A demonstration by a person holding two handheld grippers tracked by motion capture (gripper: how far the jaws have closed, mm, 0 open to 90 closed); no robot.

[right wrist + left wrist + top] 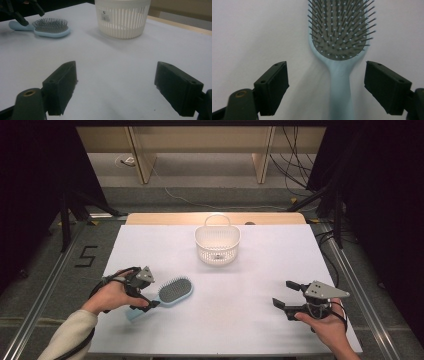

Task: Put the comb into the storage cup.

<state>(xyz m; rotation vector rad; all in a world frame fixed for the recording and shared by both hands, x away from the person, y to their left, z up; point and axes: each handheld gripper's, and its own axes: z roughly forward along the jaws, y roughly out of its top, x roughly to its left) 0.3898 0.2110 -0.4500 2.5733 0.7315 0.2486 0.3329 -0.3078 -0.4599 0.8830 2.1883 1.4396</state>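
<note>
A light blue hairbrush [174, 291] lies bristles up on the white table, left of centre, with its handle pointing toward the near left. My left gripper [150, 297] straddles that handle; in the left gripper view the handle [339, 85] runs between the two jaws [325, 72], with a gap on each side, so the gripper is open. My right gripper [282, 293] rests at the near right, open, with bare table between its jaws [116, 75]. The right gripper view also shows the hairbrush [50, 27] far off at the upper left.
A white slotted basket [217, 245] with a handle stands at the middle back of the table; it is also in the right gripper view [122, 20]. A wooden strip [165, 218] runs along the table's far edge. Cables lie on the floor behind.
</note>
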